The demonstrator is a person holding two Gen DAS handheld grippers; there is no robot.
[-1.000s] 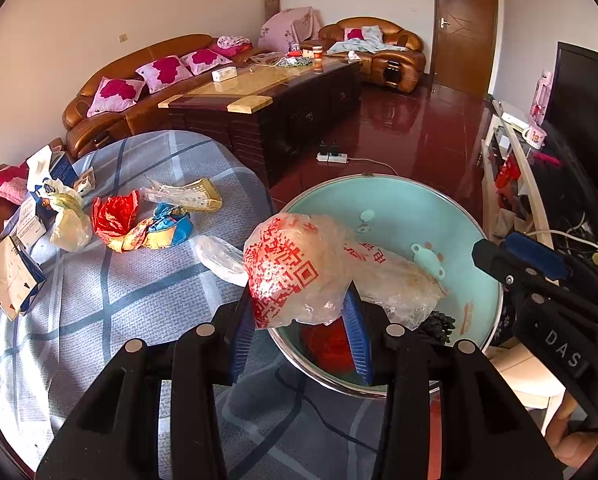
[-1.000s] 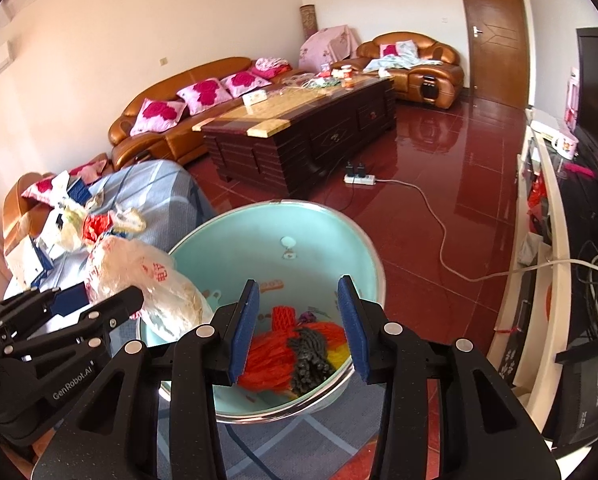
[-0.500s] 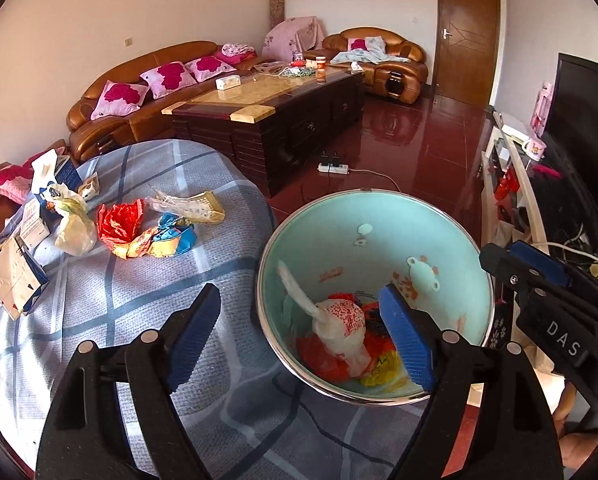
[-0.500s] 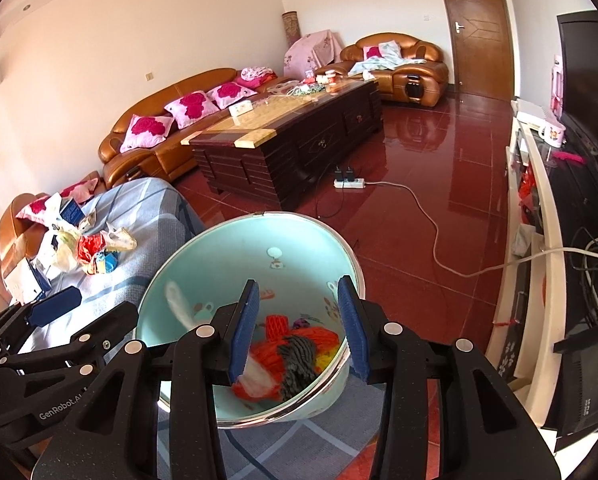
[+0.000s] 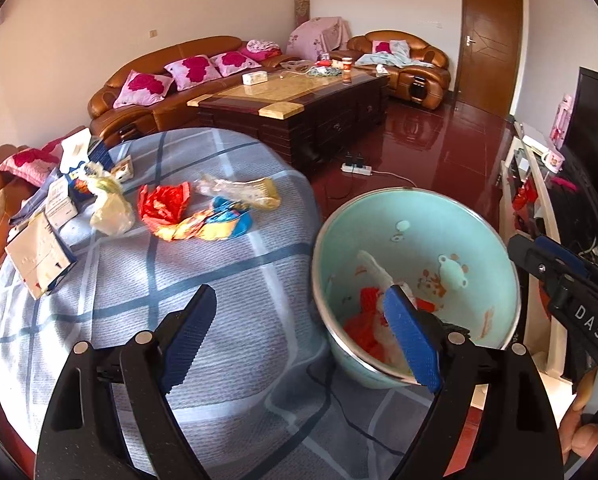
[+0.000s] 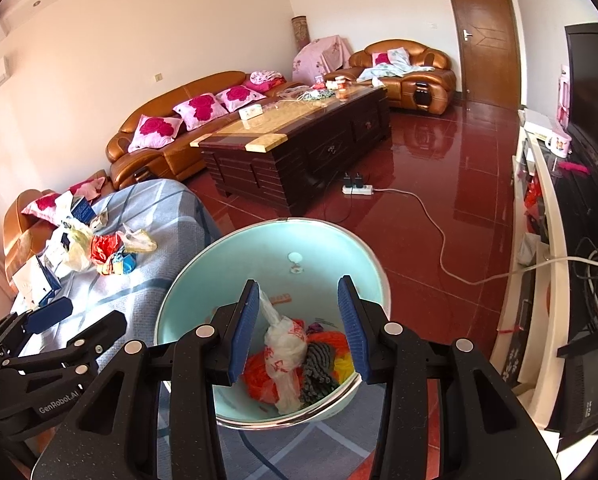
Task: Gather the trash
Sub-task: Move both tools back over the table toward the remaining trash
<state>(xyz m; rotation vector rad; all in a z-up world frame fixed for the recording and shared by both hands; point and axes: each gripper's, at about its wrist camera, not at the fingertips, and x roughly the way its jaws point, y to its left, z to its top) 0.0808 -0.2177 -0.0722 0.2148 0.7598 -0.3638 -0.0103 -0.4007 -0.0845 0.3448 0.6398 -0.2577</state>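
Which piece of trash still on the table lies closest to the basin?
The blue-and-yellow wrapper, on the basin side of the pile; the red bag and pale yellow bag lie farther away.

Our left wrist view looks forward and down along its claw (image 5: 299,338), close above the grey-blue checked cloth of the counter (image 5: 227,280), with the round mint-green metal bin (image 5: 479,248) at right. Our right wrist view looks straight into this bin (image 6: 331,248), very near. Both views share the bin, the counter and the brown leather sofa (image 5: 167,96).
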